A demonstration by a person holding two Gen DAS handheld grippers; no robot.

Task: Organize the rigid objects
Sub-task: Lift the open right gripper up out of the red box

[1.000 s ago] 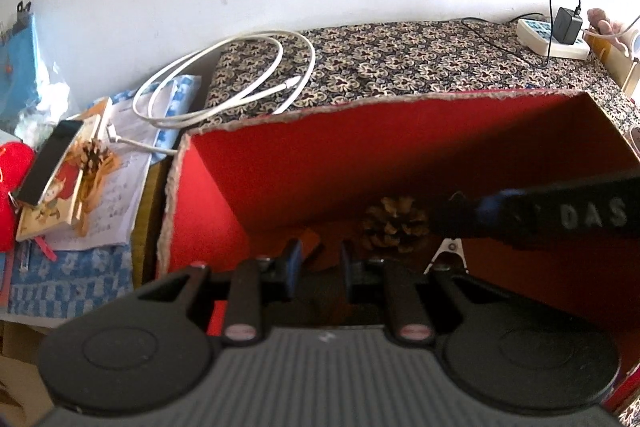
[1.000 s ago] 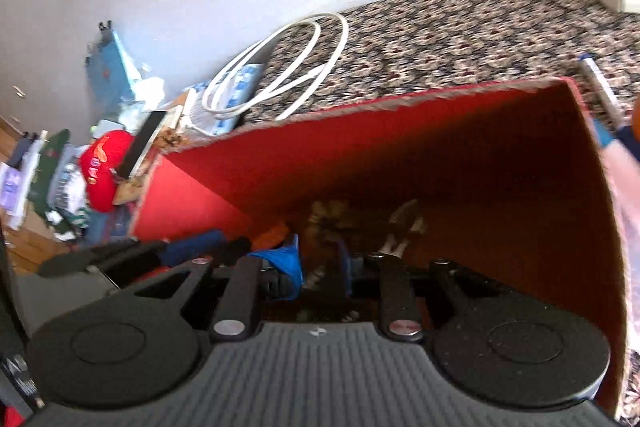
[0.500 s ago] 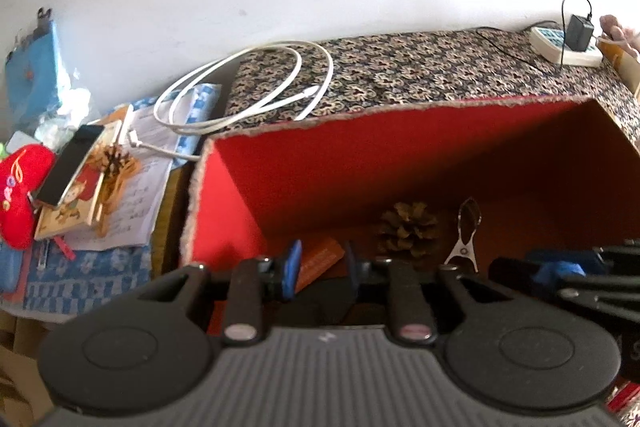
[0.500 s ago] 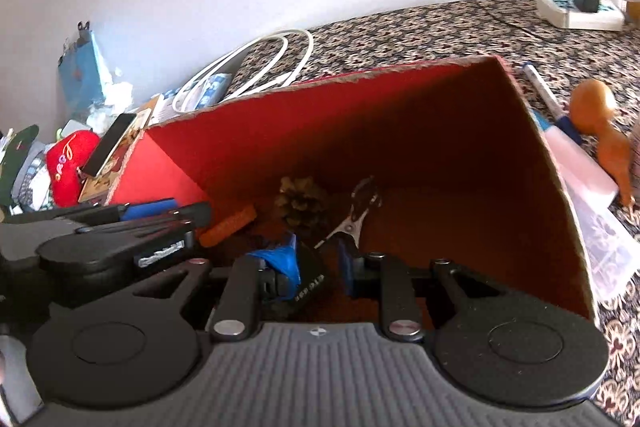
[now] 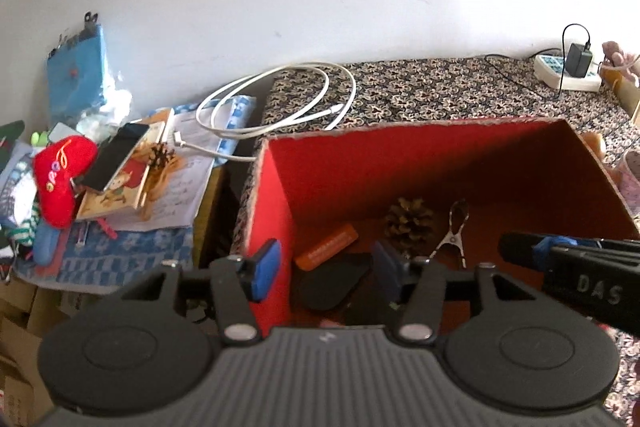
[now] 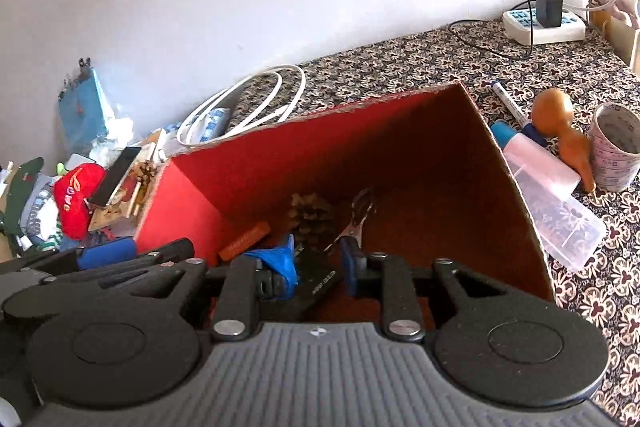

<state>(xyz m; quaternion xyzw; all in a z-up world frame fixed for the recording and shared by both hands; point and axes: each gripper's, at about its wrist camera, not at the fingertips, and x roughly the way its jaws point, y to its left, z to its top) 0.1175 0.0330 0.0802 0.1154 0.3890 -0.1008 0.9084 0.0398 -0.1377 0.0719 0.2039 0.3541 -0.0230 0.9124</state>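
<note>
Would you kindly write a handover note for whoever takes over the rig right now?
Left gripper: jaws just opened, empty, over the red box.
Right gripper: jaws barely apart, just opening; a black item shows between them, grip unclear.
Done: pine cone, metal clip and orange bar lie in the box.
Left, probably: gourd, pen, clear bottle and paper cup beside the box.
</note>
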